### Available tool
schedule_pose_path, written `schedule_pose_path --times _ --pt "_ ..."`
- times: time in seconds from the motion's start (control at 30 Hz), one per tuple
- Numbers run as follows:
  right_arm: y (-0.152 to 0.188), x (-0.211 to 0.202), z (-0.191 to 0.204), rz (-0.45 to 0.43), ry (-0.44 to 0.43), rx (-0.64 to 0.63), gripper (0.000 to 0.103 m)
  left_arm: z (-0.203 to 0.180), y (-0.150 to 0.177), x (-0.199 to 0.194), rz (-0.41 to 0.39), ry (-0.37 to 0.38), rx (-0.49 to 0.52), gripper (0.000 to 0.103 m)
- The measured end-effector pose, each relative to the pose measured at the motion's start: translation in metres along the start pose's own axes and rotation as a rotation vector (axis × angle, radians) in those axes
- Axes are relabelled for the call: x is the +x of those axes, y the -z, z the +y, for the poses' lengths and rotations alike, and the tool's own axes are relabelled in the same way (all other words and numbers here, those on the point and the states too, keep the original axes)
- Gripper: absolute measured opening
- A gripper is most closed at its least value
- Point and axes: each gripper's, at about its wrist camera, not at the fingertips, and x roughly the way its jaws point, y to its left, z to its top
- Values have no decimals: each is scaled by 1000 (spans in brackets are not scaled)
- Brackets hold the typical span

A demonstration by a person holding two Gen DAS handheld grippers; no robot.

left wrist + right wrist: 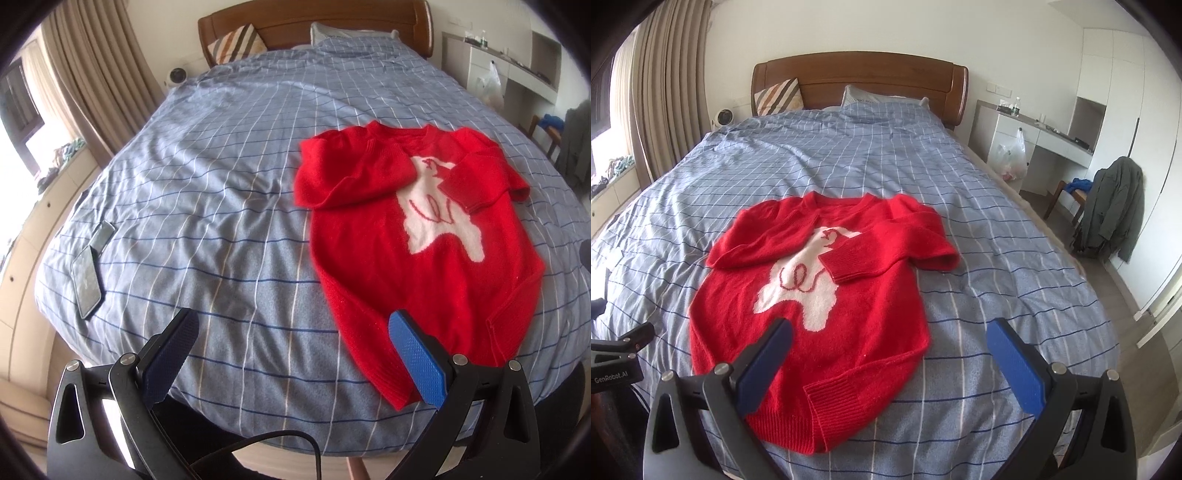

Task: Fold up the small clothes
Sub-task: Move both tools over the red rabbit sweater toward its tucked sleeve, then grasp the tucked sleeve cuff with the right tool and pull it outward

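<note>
Currently both the left gripper (295, 363) and right gripper (890, 363) hang released above the bed (960, 184), so take the sweater (820, 314) hem at 6 o'clock, folding toward 12 o'clock over both tucked sleeves.

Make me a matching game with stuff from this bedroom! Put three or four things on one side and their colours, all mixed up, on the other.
Things:
1. sweater
2. bedspread
3. headboard
4. jacket on the chair

Colours:
A. brown wood
B. dark grey-green
C. red with a white animal shape
D. light blue with a line grid

Right pairs: 1-C, 2-D, 3-A, 4-B.

The sweater lies flat on the bedspread with both sleeves folded across its chest, and the left gripper and right gripper both hover open above its hem.
</note>
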Motion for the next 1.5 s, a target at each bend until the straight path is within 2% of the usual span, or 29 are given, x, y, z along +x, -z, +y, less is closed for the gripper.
schedule_pose_path --times 0.07,0.1,0.3,0.43,0.53,0.67,0.77,0.93,1.0,1.03,1.1,1.2,1.27,1.33,1.4,1.43,1.47,1.5 --pt "5 10 -6 34 -68 32 103 0 2 2 -5 3 2 103" --pt "9 16 -6 53 -75 32 103 1 4 4 -4 8 -2 103" --pt "48 45 -2 182 -65 -45 103 5 25 39 85 87 -32 103" --pt "66 56 -3 218 -61 -22 103 -4 33 53 93 109 -54 103" --pt "72 68 12 239 -89 -48 103 -22 31 63 79 107 -37 103" --pt "76 90 35 245 -87 -94 103 -42 30 87 66 -12 37 103" --pt "88 107 37 321 -14 -148 103 -35 40 94 84 -85 89 103" --pt "123 88 -36 424 100 -69 103 40 68 78 88 -293 69 103" --pt "128 73 -62 425 173 -57 103 71 75 73 104 -314 24 103" --pt "124 66 -70 407 186 -69 103 82 75 69 107 -304 -4 103" --pt "101 52 -73 327 157 -95 103 97 67 57 86 -242 -63 103" --pt "39 37 -56 133 44 -155 103 102 46 35 20 -115 -151 103" --pt "-1 50 -35 61 -65 -211 103 96 32 27 -23 -48 -191 103" --pt "-28 84 -4 82 -163 -292 103 89 20 22 -45 -10 -205 103" --pt "-40 119 30 118 -254 -371 101 83 15 18 -47 18 -211 103" --pt "-41 137 47 151 -286 -412 94 81 14 17 -44 34 -217 103" --pt "-39 154 62 187 -308 -451 79 80 13 15 -40 49 -222 103" --pt "-35 174 72 220 -301 -480 70 81 14 15 -35 62 -227 103"
